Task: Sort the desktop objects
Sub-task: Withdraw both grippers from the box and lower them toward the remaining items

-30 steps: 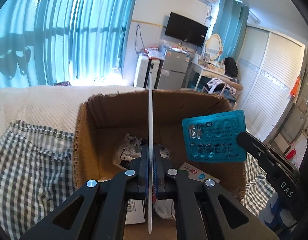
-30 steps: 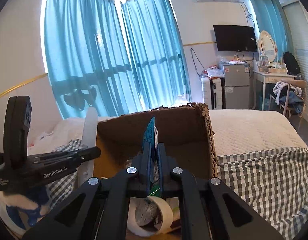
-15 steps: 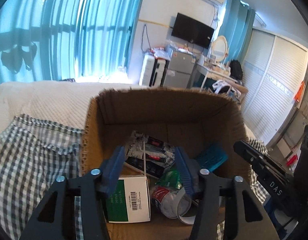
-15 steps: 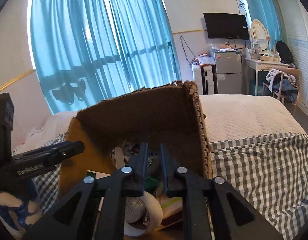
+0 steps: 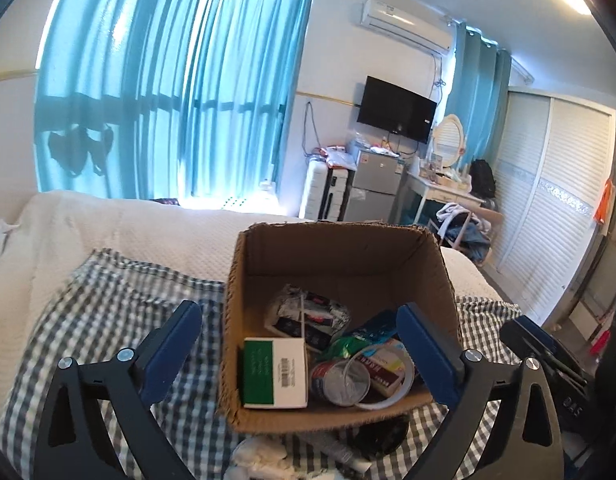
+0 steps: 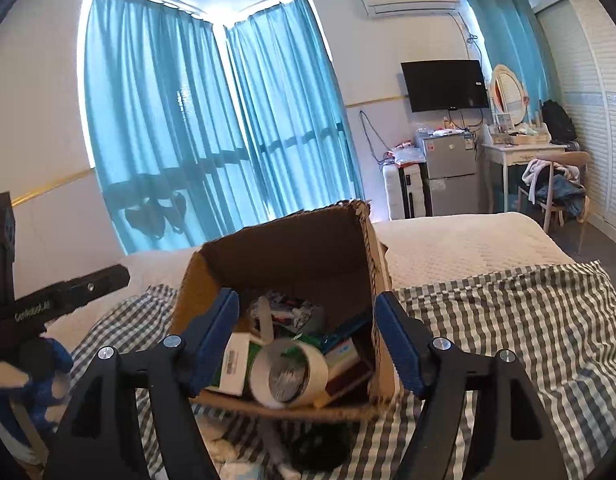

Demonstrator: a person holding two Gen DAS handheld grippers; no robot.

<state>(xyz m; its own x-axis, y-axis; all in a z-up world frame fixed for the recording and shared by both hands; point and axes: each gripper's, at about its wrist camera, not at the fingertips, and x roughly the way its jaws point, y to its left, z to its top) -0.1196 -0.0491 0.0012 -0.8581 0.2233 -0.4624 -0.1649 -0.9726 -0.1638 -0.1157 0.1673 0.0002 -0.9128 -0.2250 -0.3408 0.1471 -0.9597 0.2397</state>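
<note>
Both my claws are spread wide and empty right now, hanging in front of the cardboard box (image 5: 340, 256) that sits on the checked cloth (image 5: 107, 300) over the bed. My left gripper (image 5: 303, 344) frames the box, its blue pads (image 5: 169, 344) far apart on either side, holding nothing. My right gripper (image 6: 308, 340) is gaping too, fingers straddling the box's near wall. Inside the box, from the left wrist view: a green-and-white carton (image 5: 275, 372) at the near left, a roll of clear tape (image 5: 382, 376) at the near right with a small round tin (image 5: 332, 378) just beside it, a teal blister pack (image 5: 374, 326) lying against the right wall, and a crumpled printed packet (image 5: 308, 314) toward the back with a thin white stick (image 5: 301, 312) resting across it. In front of the box, on the cloth, lies some white crumpled stuff (image 5: 259, 456) and a dark round thing (image 5: 382, 436) I can't make out.
</note>
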